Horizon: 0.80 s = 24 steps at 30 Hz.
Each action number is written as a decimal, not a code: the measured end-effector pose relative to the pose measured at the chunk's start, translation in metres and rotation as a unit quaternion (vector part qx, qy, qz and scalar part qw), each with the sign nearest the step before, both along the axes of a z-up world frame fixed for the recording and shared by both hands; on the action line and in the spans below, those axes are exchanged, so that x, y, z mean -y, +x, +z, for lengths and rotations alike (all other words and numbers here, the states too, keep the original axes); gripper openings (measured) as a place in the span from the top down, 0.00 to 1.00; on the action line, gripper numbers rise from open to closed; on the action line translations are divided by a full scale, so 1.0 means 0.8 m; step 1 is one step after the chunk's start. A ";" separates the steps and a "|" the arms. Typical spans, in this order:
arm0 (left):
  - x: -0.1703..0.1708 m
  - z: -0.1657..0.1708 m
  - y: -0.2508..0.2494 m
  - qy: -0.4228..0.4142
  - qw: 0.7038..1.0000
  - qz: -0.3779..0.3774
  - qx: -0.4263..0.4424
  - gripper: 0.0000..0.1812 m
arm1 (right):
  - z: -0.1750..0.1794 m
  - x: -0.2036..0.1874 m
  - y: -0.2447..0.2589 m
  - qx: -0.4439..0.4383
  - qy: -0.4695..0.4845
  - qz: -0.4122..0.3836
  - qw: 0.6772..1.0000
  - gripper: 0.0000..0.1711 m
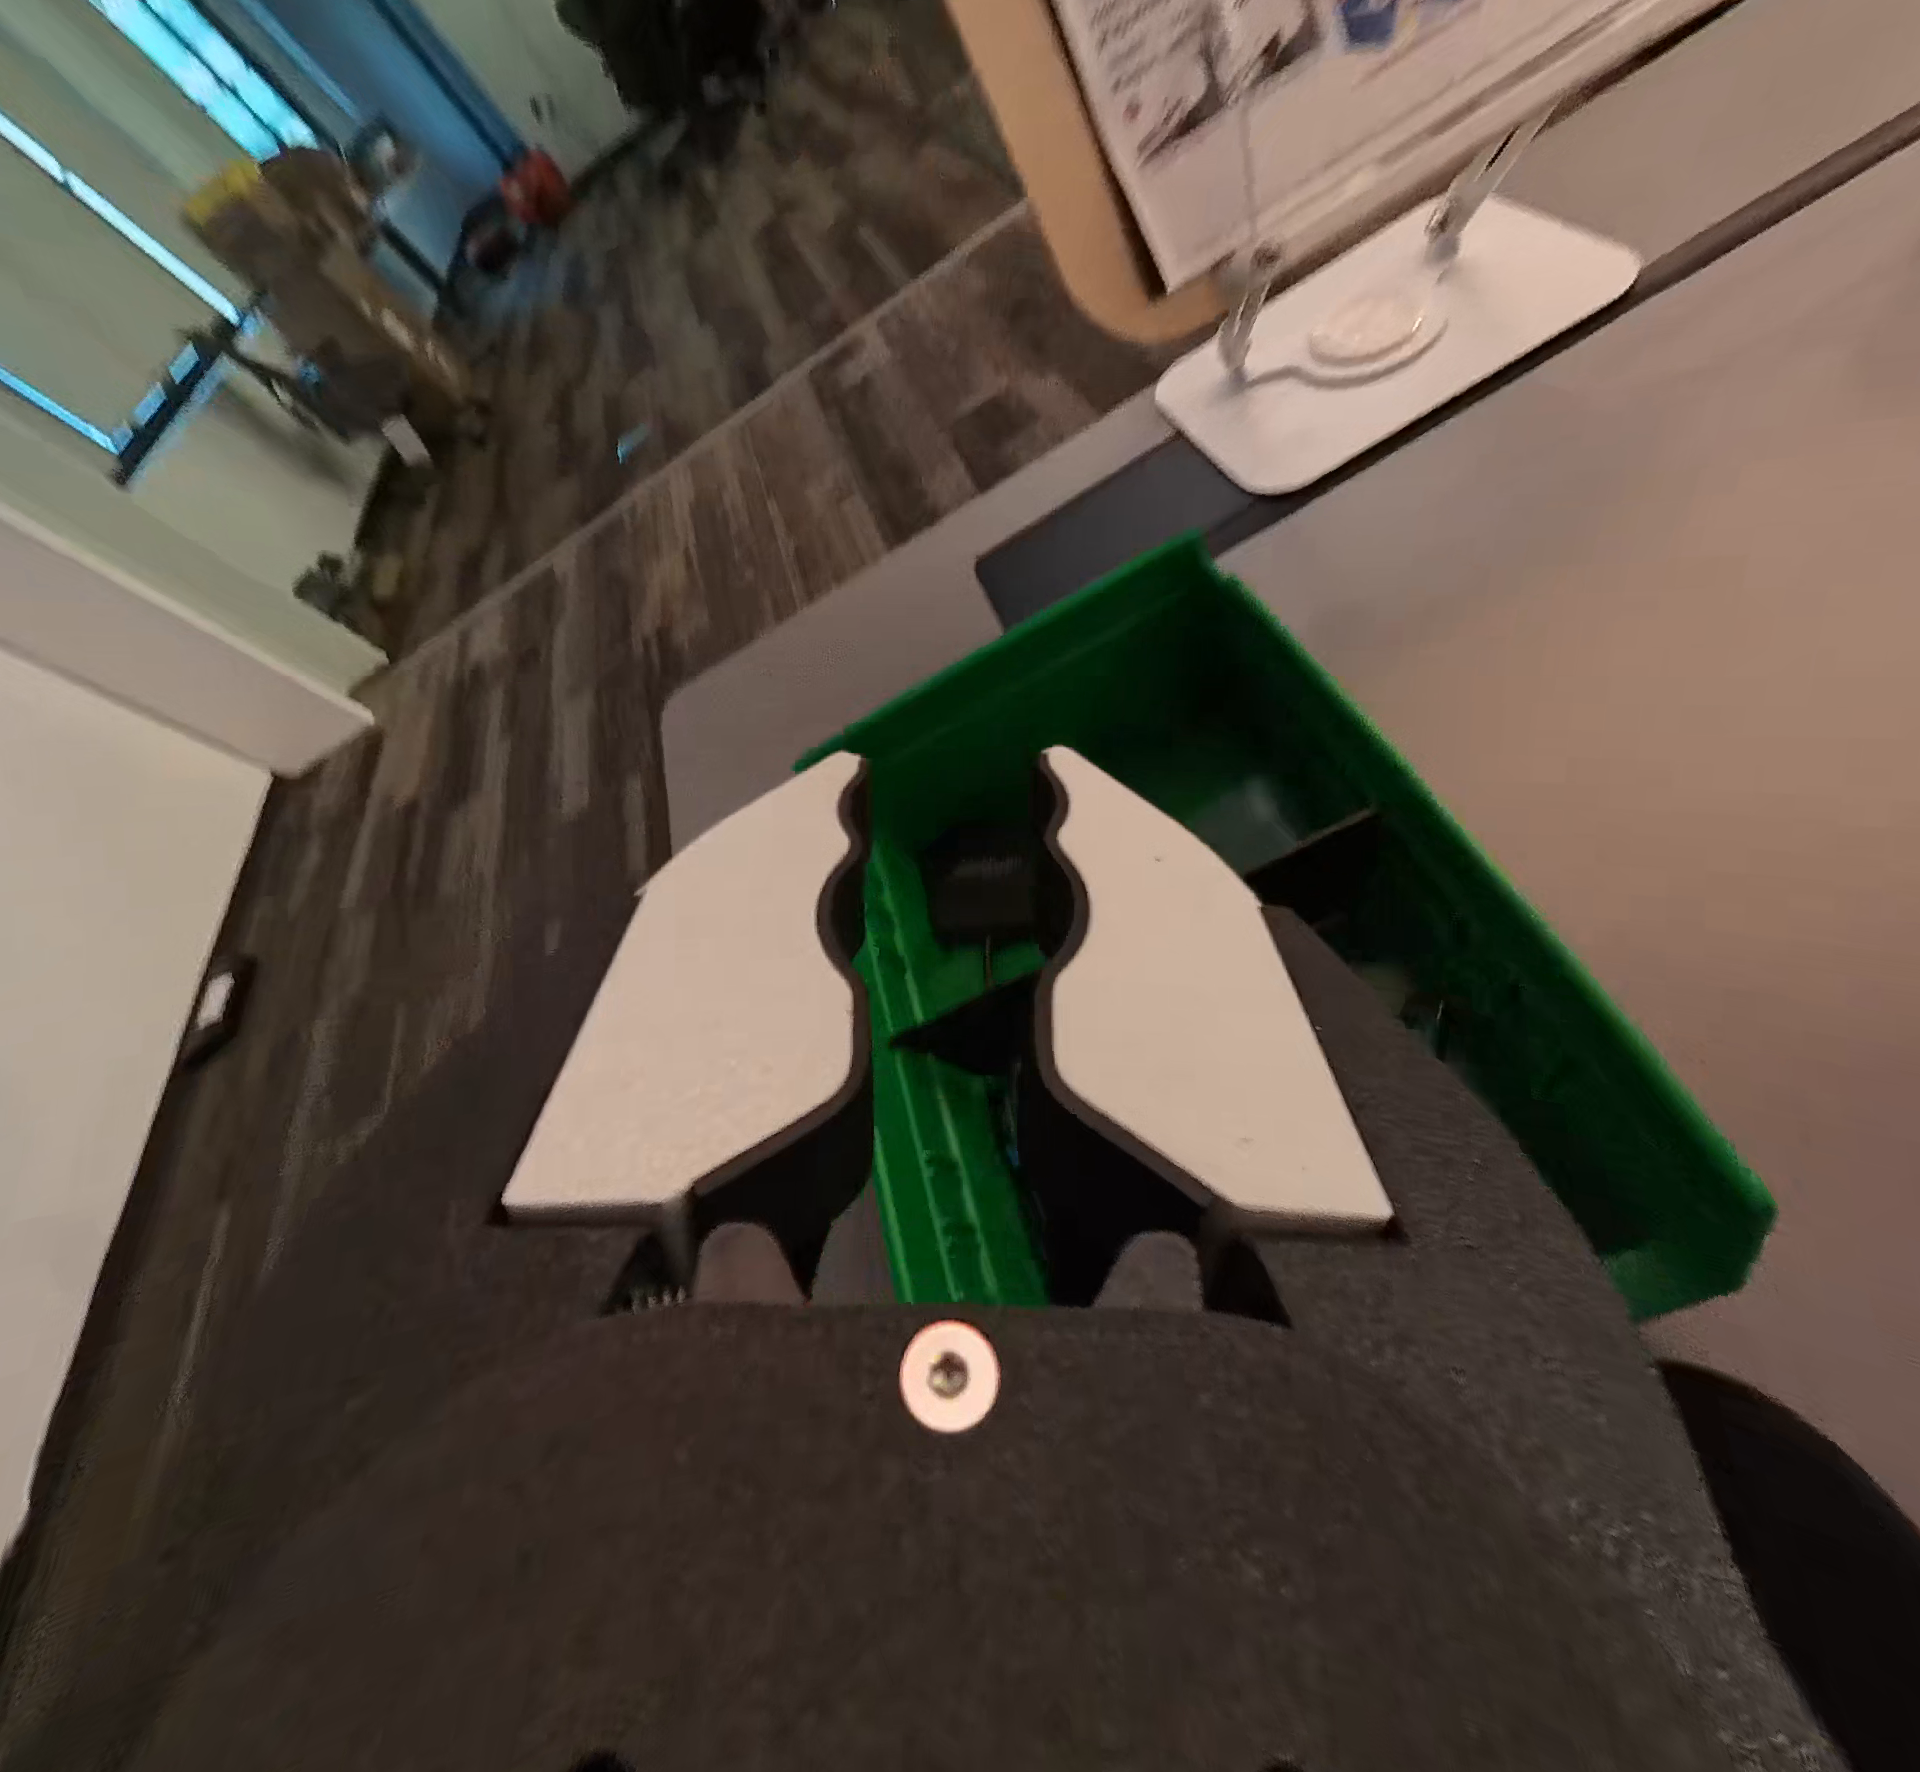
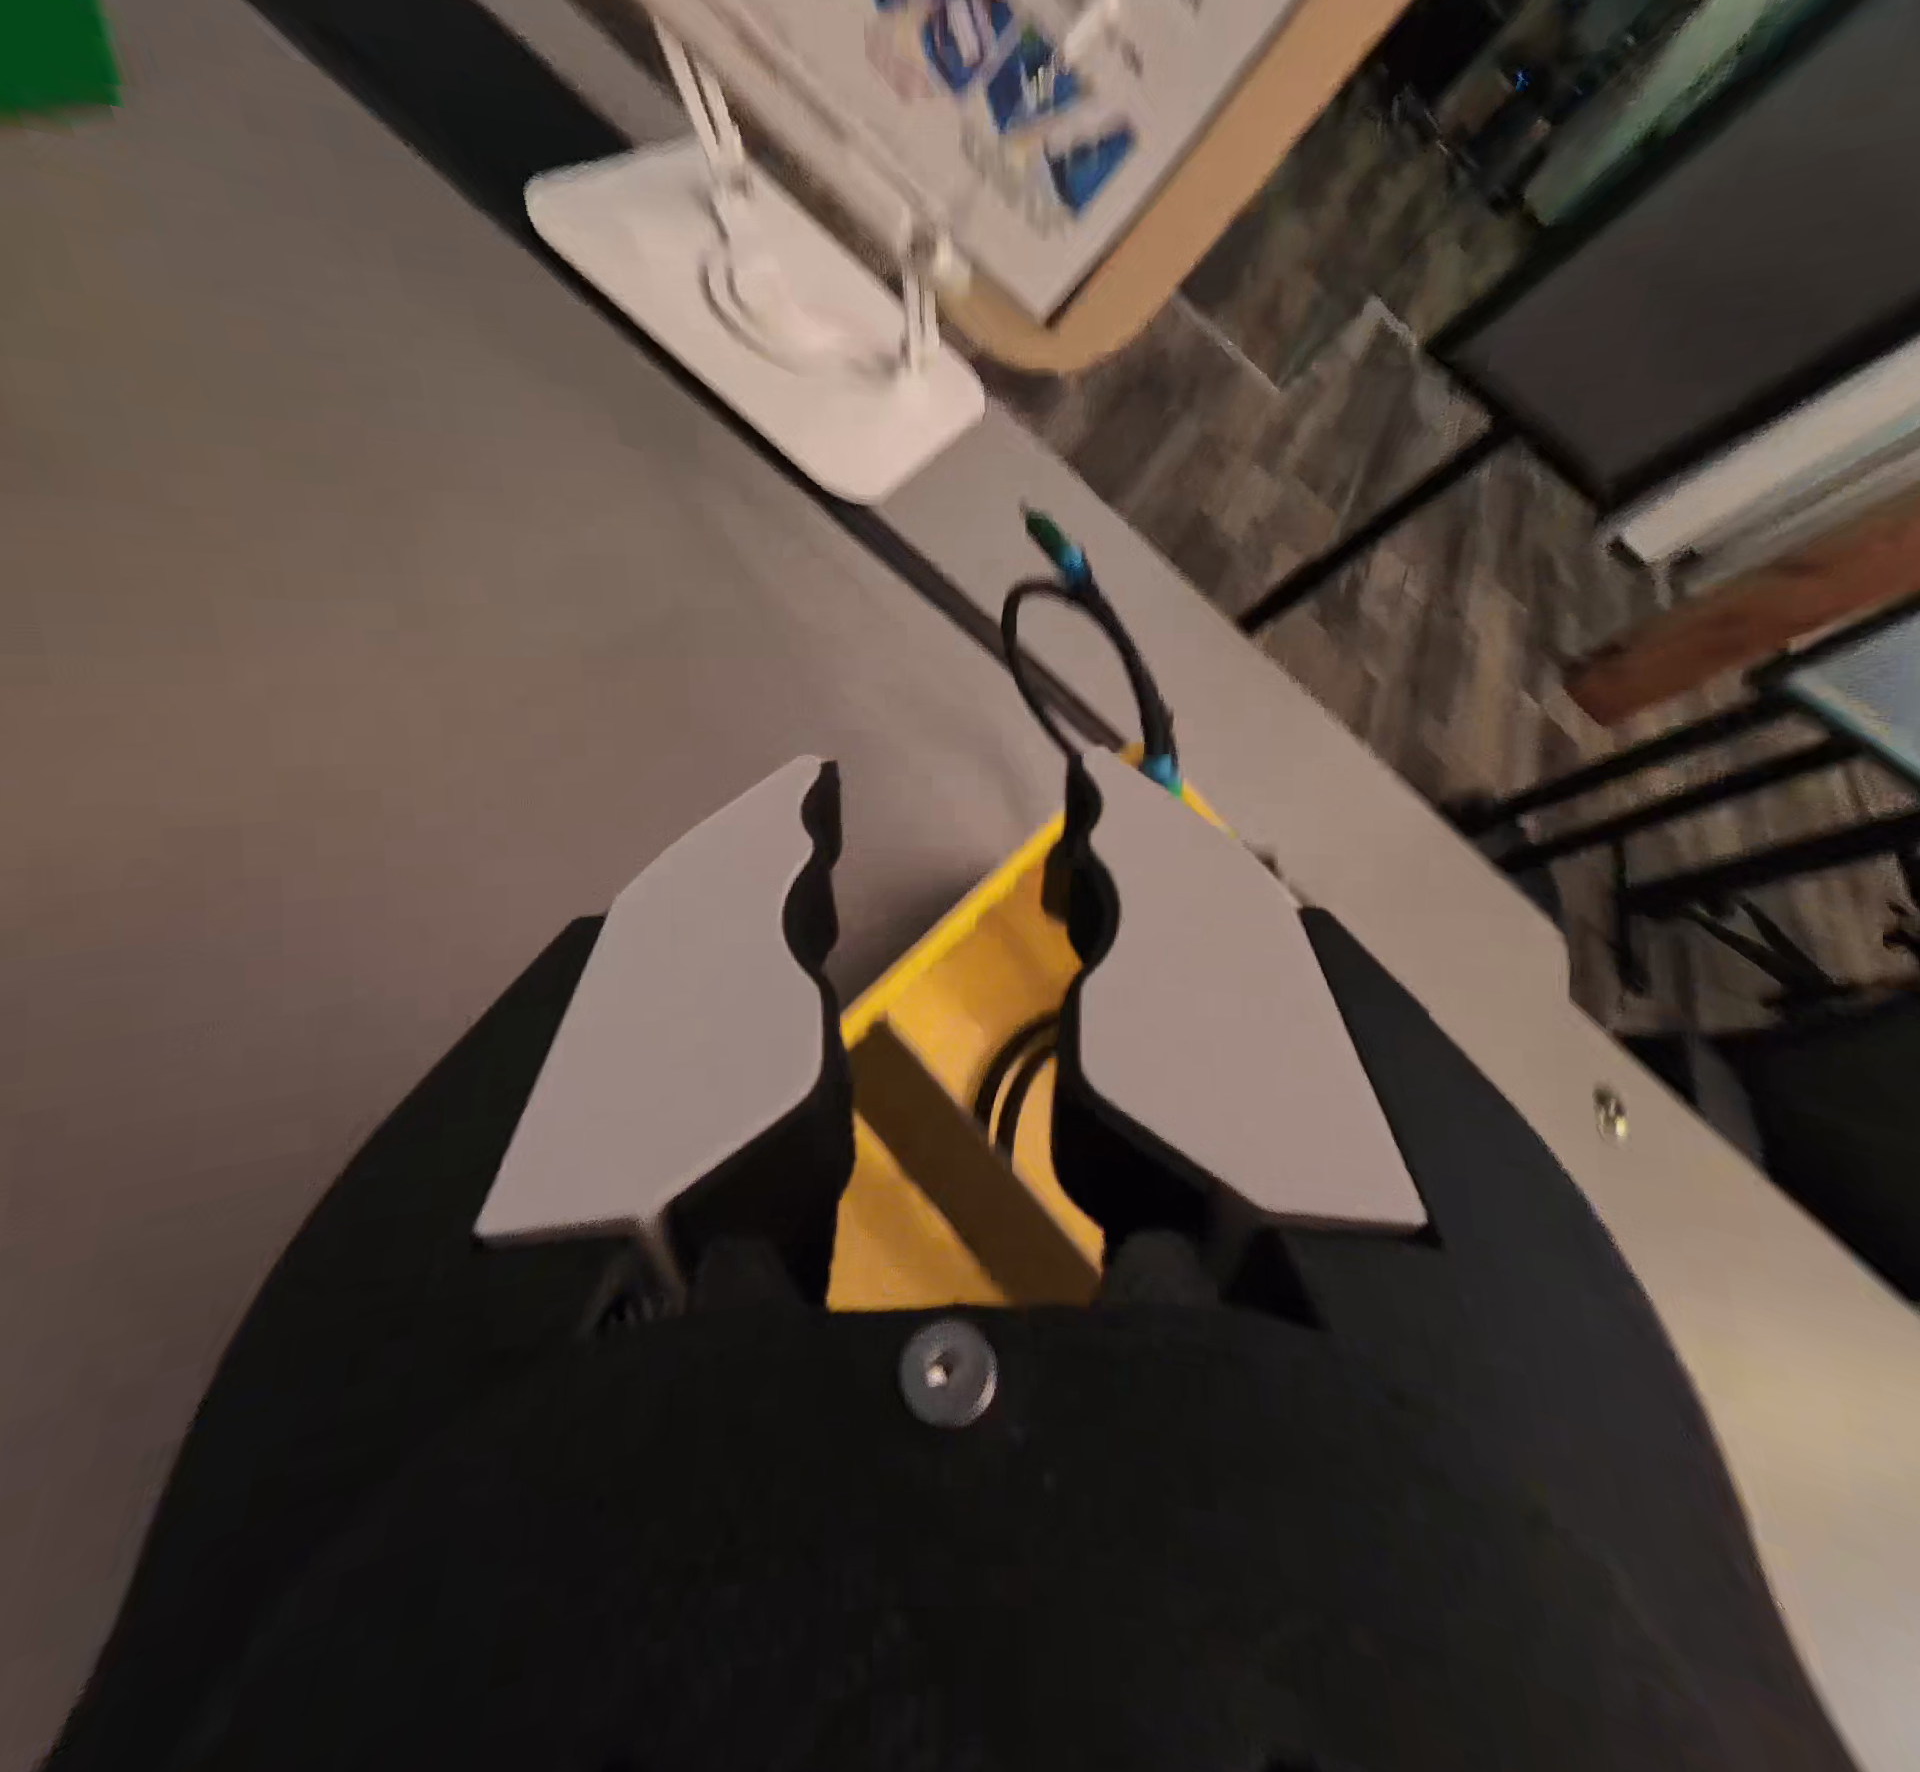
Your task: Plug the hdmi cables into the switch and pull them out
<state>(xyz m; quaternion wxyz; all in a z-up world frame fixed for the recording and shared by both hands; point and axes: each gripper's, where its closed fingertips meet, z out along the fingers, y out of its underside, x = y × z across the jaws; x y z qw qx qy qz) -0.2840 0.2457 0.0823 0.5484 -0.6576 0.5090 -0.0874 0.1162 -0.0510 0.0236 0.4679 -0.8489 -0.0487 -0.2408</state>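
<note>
- We counted two grippers, one green tray, one yellow tray, one small black box and one black cable.
- Our left gripper (image 1: 951, 766) had its fingers spread with nothing between them, and it hung over the green tray (image 1: 1538, 943) at the near corner of the grey table (image 1: 1662, 600).
- Inside that tray sat the small black box (image 1: 982, 881), dark, squarish and partly hidden; we took it for the switch but could not be sure.
- Our right gripper (image 2: 951, 772) also had its fingers parted and pinched nothing, above the yellow tray (image 2: 966, 1016).
- The black cable (image 2: 1081, 662) looped up out of the yellow tray, with a blue and green tip, right by the table's far edge.
- A white sign stand (image 2: 758, 320) stood near that edge, well apart from both trays, with bare tabletop between.
- Both views were blurred, so finer detail escaped us.
</note>
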 end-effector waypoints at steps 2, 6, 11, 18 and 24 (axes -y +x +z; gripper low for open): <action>-0.015 -0.018 -0.011 -0.030 0.999 0.020 -0.016 0.85 | -0.026 0.024 0.006 -0.042 -0.015 -0.021 0.999 0.74; -0.027 -0.060 0.000 -0.070 0.995 0.017 -0.071 0.86 | -0.016 0.024 -0.003 -0.121 0.019 0.000 0.993 0.73; -0.052 -0.129 0.051 -0.098 0.979 -0.006 -0.179 0.86 | 0.087 -0.006 -0.021 -0.076 0.098 0.038 0.992 0.73; -0.123 -0.196 0.075 -0.094 0.904 -0.065 -0.413 0.84 | 0.112 -0.025 -0.028 -0.128 0.163 0.108 0.972 0.74; -0.133 -0.236 0.078 -0.149 0.868 -0.095 -0.464 0.78 | 0.088 -0.019 0.013 -0.136 0.141 0.075 0.978 0.73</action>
